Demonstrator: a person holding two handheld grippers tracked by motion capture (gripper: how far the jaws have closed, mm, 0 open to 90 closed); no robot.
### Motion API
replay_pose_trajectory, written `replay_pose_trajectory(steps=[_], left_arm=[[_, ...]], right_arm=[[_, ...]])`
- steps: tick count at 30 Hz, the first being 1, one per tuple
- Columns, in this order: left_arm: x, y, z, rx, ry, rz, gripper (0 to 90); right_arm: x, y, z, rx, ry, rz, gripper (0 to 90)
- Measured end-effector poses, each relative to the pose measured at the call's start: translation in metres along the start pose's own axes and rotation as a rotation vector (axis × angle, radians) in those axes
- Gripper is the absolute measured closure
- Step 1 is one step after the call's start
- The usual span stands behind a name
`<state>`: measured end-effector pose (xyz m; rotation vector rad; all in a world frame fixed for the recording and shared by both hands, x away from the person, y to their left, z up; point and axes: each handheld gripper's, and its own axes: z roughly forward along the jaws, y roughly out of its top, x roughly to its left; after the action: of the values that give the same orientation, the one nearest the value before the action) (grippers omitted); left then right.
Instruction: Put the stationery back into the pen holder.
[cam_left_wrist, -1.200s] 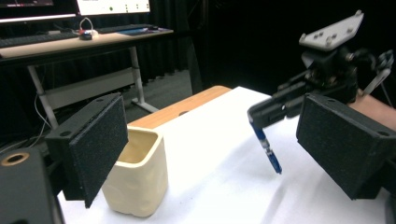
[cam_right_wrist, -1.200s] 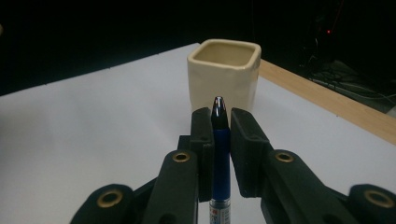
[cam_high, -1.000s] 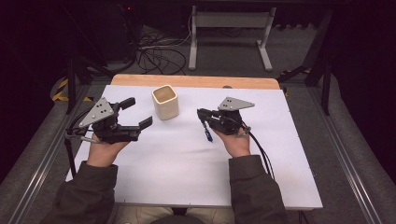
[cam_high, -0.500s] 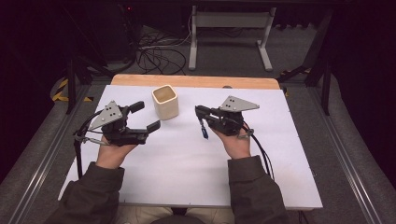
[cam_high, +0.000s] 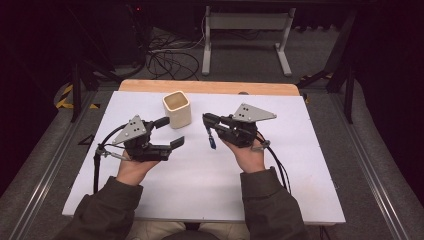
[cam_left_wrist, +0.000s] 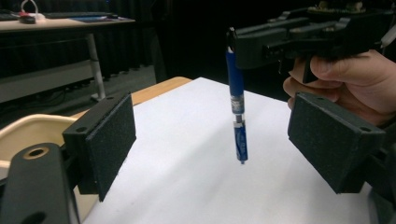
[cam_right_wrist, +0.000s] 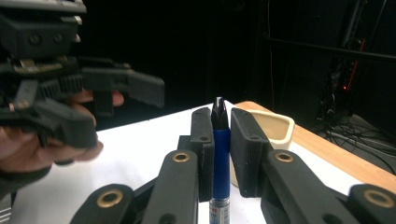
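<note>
A: Since a second ago, your left gripper (cam_high: 169, 134) has slid in from nine o'clock toward the table's middle and sunk a little, and its jaws have just been closing a touch with nothing between them yet. Your right gripper (cam_high: 207, 121) has lifted slightly with the pen

B: Why is the pen hanging like that?

A: Start big. You have one white table (cam_high: 200, 190), and on it one cream cup (cam_high: 177, 108) standing upright at about eleven o'clock from centre, mouth up, likely the place the pen is meant to go. Your two grippers face each other just below it. The right one is clamped tight on the upper barrel of the blue pen (cam_left_wrist: 237, 112), so the pen hangs tip down, clear of the table, at two o'clock from your left gripper

B: And the left one?

A: Its jaws stand wide and empty, and in the left gripper view the pen hangs beyond and between its pads (cam_left_wrist: 109, 140). That looks like a handover or a two-handed pull being lined up

B: The count?

A: One table, two grippers, one cup, one pen
</note>
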<state>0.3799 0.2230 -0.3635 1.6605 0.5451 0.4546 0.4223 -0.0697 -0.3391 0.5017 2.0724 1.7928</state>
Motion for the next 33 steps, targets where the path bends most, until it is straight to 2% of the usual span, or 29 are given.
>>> replay_pose_trajectory(steps=[9,12,17,24,29,33], left_arm=[[-0.005,-0.008,0.009,-0.021,-0.028,-0.02,23.9],[-0.006,-0.01,0.01,-0.021,-0.032,-0.016,29.1],[-0.01,-0.014,0.016,-0.005,-0.044,-0.006,31.0],[-0.011,-0.02,0.021,0.0,-0.048,-0.009,37.9],[-0.013,-0.023,0.024,0.011,-0.065,0.0,46.7],[-0.014,-0.024,0.025,0.016,-0.063,0.009,53.1]], right_arm=[[0.013,0.003,0.005,-0.051,0.026,-0.016,80.3],[0.016,0.004,0.006,-0.057,0.033,-0.015,80.3],[0.023,0.004,0.011,-0.083,0.049,-0.018,80.3],[0.028,0.004,0.014,-0.089,0.069,-0.016,80.3],[0.032,0.004,0.018,-0.093,0.079,-0.012,80.3],[0.034,0.003,0.02,-0.093,0.086,-0.011,80.3]])
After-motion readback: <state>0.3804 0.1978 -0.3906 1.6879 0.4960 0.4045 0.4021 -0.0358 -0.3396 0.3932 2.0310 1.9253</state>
